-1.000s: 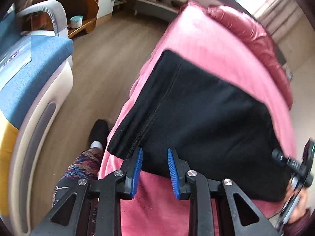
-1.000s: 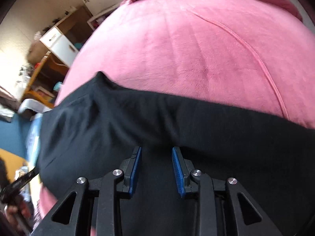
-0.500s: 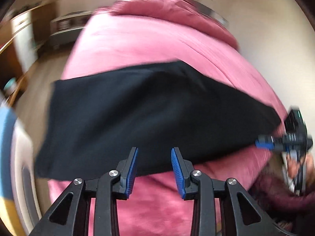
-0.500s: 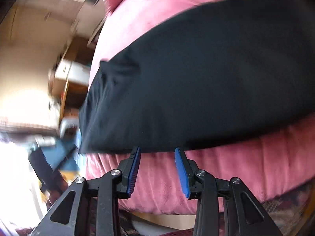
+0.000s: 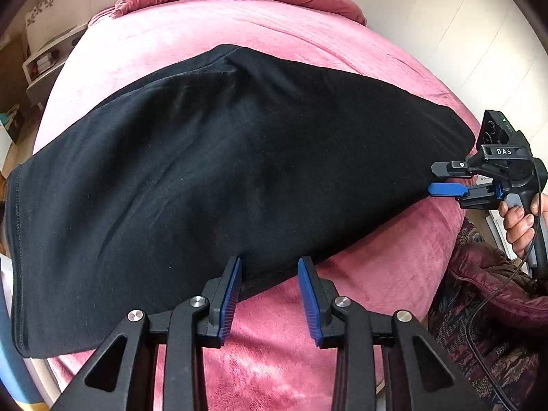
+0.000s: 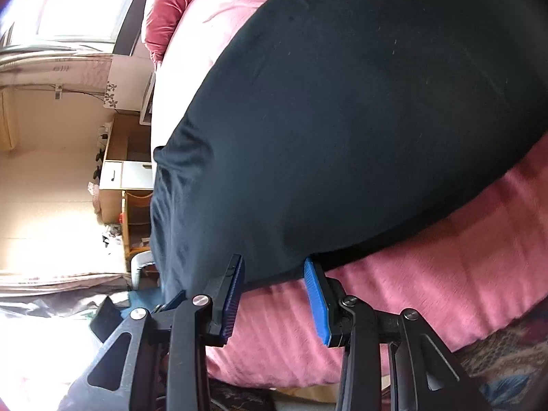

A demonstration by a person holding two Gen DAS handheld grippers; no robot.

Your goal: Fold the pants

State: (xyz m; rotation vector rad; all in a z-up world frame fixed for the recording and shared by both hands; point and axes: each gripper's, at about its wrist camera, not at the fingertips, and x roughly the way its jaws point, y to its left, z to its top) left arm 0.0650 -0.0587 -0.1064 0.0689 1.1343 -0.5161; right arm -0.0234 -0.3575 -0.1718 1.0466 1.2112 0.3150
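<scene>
Left wrist view: the pants (image 5: 239, 178) lie spread as one broad black panel across the pink bed (image 5: 274, 34), already doubled at least once by the look of it, with further folds left. The left gripper (image 5: 270, 294) sits at 6 o'clock, released, its jaws straddling the near hem with nothing pinched; they widened within the last second, then eased in slightly. At 3 o'clock the right gripper (image 5: 445, 178), in a hand (image 5: 520, 222), has its jaws either side of the cloth's corner without visibly clamping it. A second ago this view showed the pants lengthwise with floor at 9 o'clock; now it faces them broadside.

Right wrist view: the right gripper (image 6: 274, 294) is released at the hem, jaws just opened a little. The pants (image 6: 342, 120) fill 12 to 3 o'clock; earlier the gripper sat over the cloth, now at its edge.
</scene>
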